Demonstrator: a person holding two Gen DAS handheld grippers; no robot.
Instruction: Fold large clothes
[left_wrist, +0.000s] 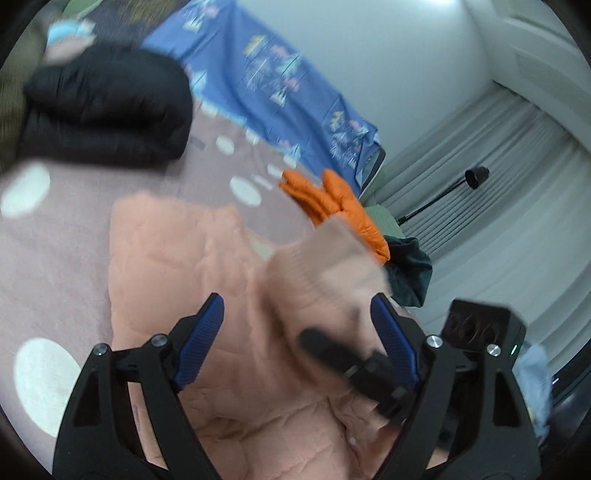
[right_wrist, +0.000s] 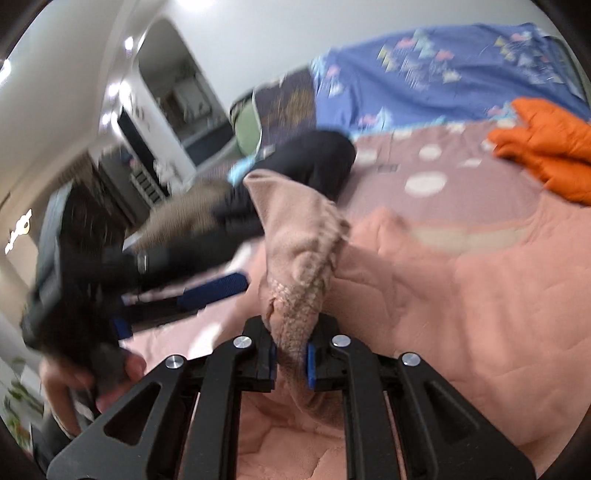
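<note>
My right gripper (right_wrist: 291, 354) is clenched on the ribbed cuff (right_wrist: 295, 240) of the peach sweater (right_wrist: 480, 295), lifting that sleeve over the body spread on the dotted bedcover (left_wrist: 48, 240); my left gripper (left_wrist: 295, 325) hangs released above it. The fold looks barely begun (other folds remain). A black jacket (left_wrist: 110, 107) and orange jacket (left_wrist: 332, 199) lie nearby, clear of the sweater.

A pink bedspread with white dots (left_wrist: 55, 236) carries a blue patterned sheet (left_wrist: 258, 74) along its far edge, a black floor lamp (left_wrist: 476, 175) beyond.
</note>
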